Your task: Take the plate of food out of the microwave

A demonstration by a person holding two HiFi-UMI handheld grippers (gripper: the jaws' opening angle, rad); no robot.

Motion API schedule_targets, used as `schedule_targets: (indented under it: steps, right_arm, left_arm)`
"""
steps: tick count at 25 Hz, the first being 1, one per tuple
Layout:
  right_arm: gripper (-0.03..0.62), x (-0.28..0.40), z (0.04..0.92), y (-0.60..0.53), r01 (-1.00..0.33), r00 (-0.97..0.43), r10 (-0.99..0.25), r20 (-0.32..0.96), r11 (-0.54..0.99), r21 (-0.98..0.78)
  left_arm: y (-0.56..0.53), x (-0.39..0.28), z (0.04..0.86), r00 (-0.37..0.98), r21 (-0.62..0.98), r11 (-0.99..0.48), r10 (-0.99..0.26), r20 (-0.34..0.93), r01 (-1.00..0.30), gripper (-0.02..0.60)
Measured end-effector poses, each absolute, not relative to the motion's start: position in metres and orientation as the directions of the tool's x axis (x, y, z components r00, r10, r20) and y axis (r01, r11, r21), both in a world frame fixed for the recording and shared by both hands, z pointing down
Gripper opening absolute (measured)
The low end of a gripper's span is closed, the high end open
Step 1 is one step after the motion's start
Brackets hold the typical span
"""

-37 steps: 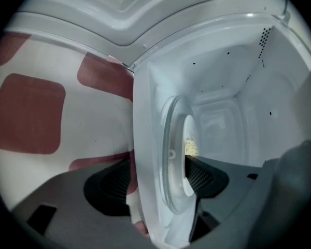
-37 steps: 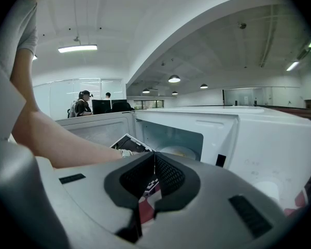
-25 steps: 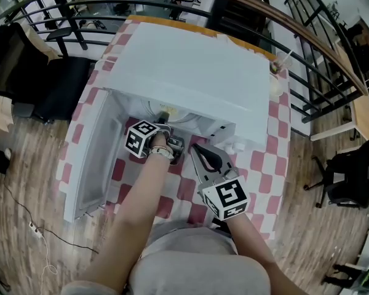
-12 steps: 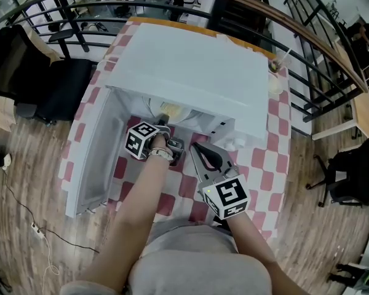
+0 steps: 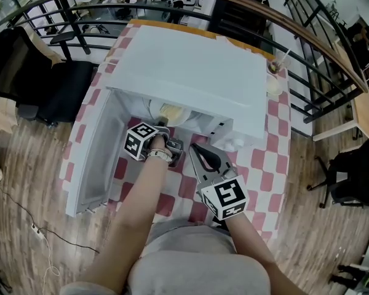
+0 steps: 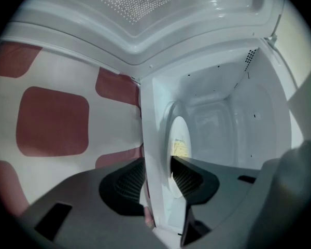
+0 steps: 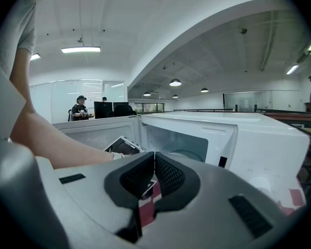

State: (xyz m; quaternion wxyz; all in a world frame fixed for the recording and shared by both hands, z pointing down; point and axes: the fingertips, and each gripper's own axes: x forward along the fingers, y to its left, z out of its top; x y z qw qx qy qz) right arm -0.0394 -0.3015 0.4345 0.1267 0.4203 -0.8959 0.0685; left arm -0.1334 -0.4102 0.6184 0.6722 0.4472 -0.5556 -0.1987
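The white microwave (image 5: 190, 72) stands on the checked table with its door (image 5: 92, 158) swung open to the left. A white plate (image 5: 172, 111) with yellow food sits at the front of the cavity. My left gripper (image 5: 162, 126) reaches into the opening, rolled on its side. In the left gripper view its jaws are closing, with the plate's near rim (image 6: 155, 154) between them and both pads against it; the yellow food (image 6: 180, 148) shows just beyond. My right gripper (image 5: 195, 147) hangs in front of the microwave, shut, with nothing between its pads (image 7: 166, 173).
A cup with a straw (image 5: 275, 85) stands on the table's right edge behind the microwave. The red-and-white cloth (image 5: 258, 158) lies in front. A black railing (image 5: 320, 54) and an office chair (image 5: 61, 85) are beyond. A person (image 7: 80, 108) sits far off.
The left gripper has stayed at the microwave's mouth and shifted only slightly; more of the plate and food shows now. The right gripper has not moved.
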Motion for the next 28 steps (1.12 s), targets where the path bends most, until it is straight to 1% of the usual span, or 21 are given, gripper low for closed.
schedule_targets:
  steps: [7,10,17,19,20,28]
  right_arm:
    - [0.026,-0.036,0.435,-0.303,-0.780,-0.605,-0.744,0.283,0.625,-0.025]
    - [0.026,-0.036,0.434,-0.303,-0.781,-0.605,-0.746,0.280,0.623,-0.028]
    - [0.026,-0.035,0.435,-0.304,-0.783,-0.605,-0.747,0.276,0.622,-0.034]
    - [0.026,-0.035,0.436,-0.303,-0.784,-0.604,-0.748,0.276,0.620,-0.037]
    - [0.026,-0.035,0.436,-0.302,-0.784,-0.603,-0.748,0.276,0.619,-0.037]
    - [0.026,-0.030,0.433,-0.304,-0.791,-0.597,-0.756,0.267,0.610,-0.042]
  left_arm:
    - [-0.414,-0.131,0.613,0.310,0.820,0.528,-0.759,0.572,-0.219,0.116]
    - [-0.415,-0.130,0.611,0.318,0.817,0.537,-0.753,0.577,-0.212,0.081]
    - [-0.416,-0.129,0.607,0.326,0.824,0.534,-0.758,0.566,-0.188,0.061]
    - [-0.416,-0.129,0.605,0.328,0.829,0.530,-0.762,0.559,-0.179,0.035]
    - [-0.416,-0.129,0.604,0.330,0.830,0.531,-0.762,0.557,-0.174,0.032]
    - [-0.410,-0.128,0.599,0.338,0.845,0.510,-0.776,0.533,-0.160,0.028]
